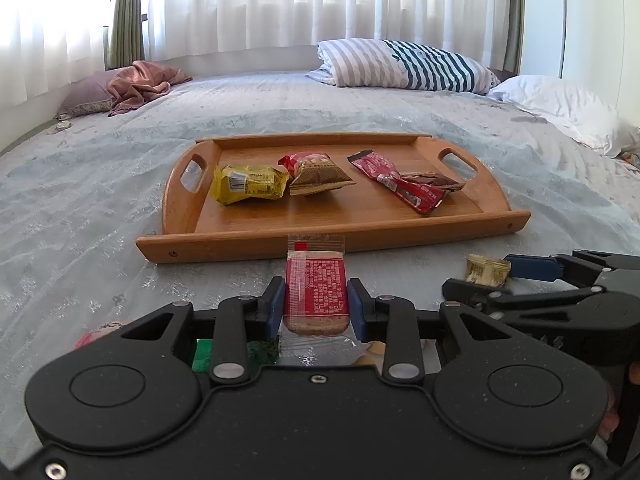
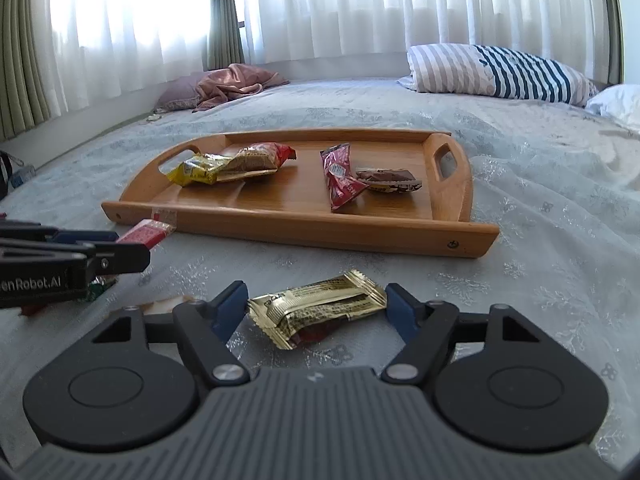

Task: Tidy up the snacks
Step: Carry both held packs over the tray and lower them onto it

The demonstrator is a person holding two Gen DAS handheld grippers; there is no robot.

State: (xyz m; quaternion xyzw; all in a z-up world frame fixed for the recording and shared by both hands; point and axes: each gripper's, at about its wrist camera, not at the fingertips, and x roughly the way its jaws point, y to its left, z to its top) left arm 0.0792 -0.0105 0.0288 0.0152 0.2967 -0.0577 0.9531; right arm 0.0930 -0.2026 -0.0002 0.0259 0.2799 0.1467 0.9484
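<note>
My left gripper point(image 1: 316, 292) is shut on a red wrapped biscuit bar point(image 1: 316, 280), held just above the bedspread in front of the wooden tray point(image 1: 332, 236). The tray holds a yellow packet point(image 1: 248, 184), a brown-and-red packet point(image 1: 316, 174), a long red packet point(image 1: 400, 186) and a dark brown packet point(image 1: 434, 180). In the right wrist view my right gripper point(image 2: 316, 304) stands open around a gold packet point(image 2: 316, 308) lying on the bed. Its blue pads point(image 2: 234, 300) sit close to the packet's two ends, and the wrapper is not squeezed. The left gripper point(image 2: 132, 246) shows there at the left edge.
Several loose wrappers, one green point(image 1: 202, 354), lie under the left gripper. A striped pillow point(image 1: 408, 64) and a white pillow point(image 1: 560, 108) lie at the far right, a pink cloth point(image 1: 140, 84) at the far left. Curtains close the back.
</note>
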